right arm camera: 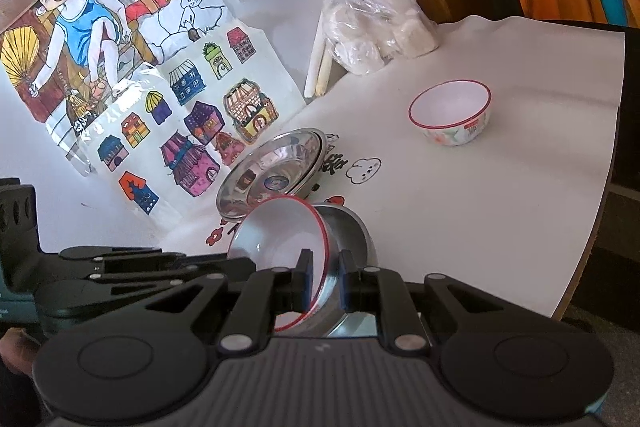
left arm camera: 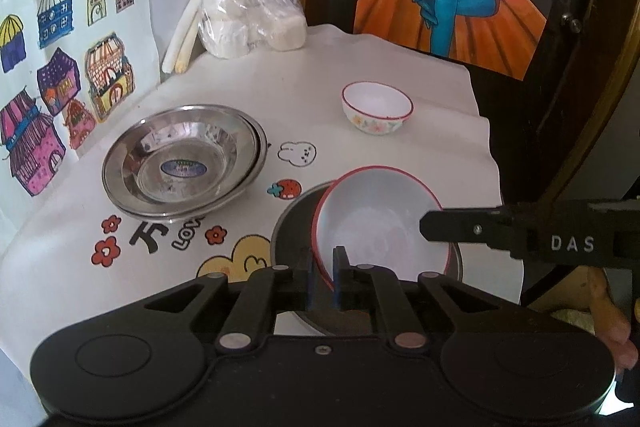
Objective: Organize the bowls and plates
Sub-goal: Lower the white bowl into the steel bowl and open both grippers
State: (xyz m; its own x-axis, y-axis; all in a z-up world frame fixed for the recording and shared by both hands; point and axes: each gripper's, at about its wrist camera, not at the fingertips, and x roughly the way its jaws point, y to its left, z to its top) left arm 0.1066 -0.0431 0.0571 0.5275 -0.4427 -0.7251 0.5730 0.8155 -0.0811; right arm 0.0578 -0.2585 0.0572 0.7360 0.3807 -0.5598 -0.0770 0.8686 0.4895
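Red-rimmed plate [left arm camera: 376, 223] tilted over the steel plate [left arm camera: 292, 223].
My right tongs [right arm camera: 325, 277] clench its rim; left tongs [left arm camera: 322, 277] barely loosened — it may slide off.

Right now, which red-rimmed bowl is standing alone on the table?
The small flowered bowl far back. The bigger red-rimmed bowl is tilted inside the steel plate, between gripper fingers.

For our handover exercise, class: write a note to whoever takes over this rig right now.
Left gripper: fingers straddle the red-rimmed bowl at its near rim, apparently slack.
Right gripper: shut on the same bowl's rim.
The bowl sits tilted in a steel dish near the table's front.
Done: steel plates are stacked at left.
Left: the floral bowl stands alone at the back; the bowls probably still need grouping.
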